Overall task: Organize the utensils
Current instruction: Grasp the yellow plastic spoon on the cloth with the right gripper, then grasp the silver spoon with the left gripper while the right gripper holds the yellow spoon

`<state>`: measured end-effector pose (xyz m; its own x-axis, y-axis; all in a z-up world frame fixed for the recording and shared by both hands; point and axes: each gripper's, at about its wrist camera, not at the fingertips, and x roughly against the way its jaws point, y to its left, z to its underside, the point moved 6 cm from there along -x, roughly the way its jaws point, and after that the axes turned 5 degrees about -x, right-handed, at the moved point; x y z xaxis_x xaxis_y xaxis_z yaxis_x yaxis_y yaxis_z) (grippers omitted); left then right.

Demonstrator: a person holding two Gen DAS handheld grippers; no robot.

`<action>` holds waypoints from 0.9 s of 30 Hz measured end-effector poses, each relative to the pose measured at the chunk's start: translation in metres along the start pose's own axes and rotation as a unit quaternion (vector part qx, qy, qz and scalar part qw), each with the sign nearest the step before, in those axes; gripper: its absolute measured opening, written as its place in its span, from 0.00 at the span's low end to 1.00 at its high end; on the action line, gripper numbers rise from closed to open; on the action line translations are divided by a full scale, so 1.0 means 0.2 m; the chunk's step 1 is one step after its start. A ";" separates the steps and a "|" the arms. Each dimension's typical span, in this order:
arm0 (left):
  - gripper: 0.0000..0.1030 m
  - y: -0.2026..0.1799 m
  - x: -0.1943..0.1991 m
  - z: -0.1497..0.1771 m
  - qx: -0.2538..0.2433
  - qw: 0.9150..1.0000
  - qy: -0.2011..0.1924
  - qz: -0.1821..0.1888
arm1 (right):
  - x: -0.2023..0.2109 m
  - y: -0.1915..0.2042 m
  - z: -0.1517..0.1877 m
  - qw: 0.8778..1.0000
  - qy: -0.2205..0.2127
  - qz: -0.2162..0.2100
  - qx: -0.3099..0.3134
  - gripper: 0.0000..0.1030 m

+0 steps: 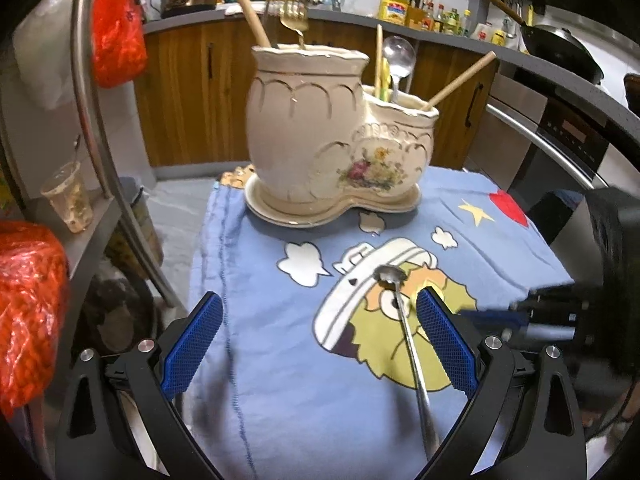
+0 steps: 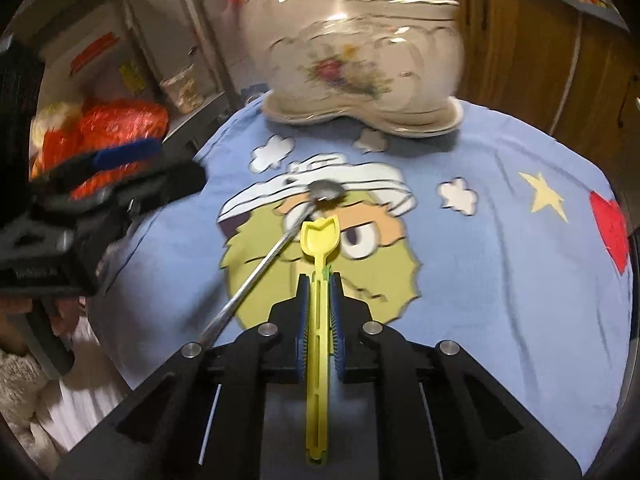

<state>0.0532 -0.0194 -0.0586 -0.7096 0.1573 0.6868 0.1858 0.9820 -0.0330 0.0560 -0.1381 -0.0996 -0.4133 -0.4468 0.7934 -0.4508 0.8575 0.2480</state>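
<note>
We found the right gripper [image 2: 319, 280] with its blue pads pressed together on the handle of a yellow plastic utensil [image 2: 318, 320]; the handle ran back between the fingers toward the camera and the small scoop-shaped head stuck out in front, just above the cloth. Beside it lay a metal spoon [image 1: 404, 320], bowl toward the holder, handle slanting back toward the near edge of the table, flat on the cartoon print of the blue cloth [image 1: 256, 360].

We noted the left gripper [image 1: 320, 344] with its jaws wide apart and nothing between the pads, hovering over the cloth; the spoon handle passed close by its right-hand pad, contact not resolvable. The right gripper showed only as a blurred dark shape at the right margin of the left wrist view.

Further back the cream ceramic holder [image 1: 320, 136], two-chambered with a floral motif, stood upright on its matching saucer on the cloth. It held chopsticks [image 1: 252, 16], a gold fork [image 1: 291, 16] and a ladle-like spoon [image 1: 397, 58]
</note>
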 end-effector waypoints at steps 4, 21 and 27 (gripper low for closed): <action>0.94 -0.08 -0.05 0.02 -0.019 0.999 0.024 0.021 | 0.05 -0.13 -0.04 0.999 -0.017 0.004 -0.041 0.10; 0.58 -0.36 -0.27 0.07 -0.131 0.988 0.078 0.026 | 0.08 -0.23 -0.12 0.998 -0.044 0.006 -0.053 0.10; 0.31 -0.38 -0.31 0.03 -0.128 0.989 0.073 0.032 | 0.07 -0.25 -0.13 0.998 -0.044 0.000 -0.054 0.10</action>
<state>0.0786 -0.1022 -0.1025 -0.5887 0.1830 0.7874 0.4061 0.9091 0.0924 0.0928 -0.1799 -0.0857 -0.4828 -0.4636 0.7430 -0.3649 0.8777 0.3106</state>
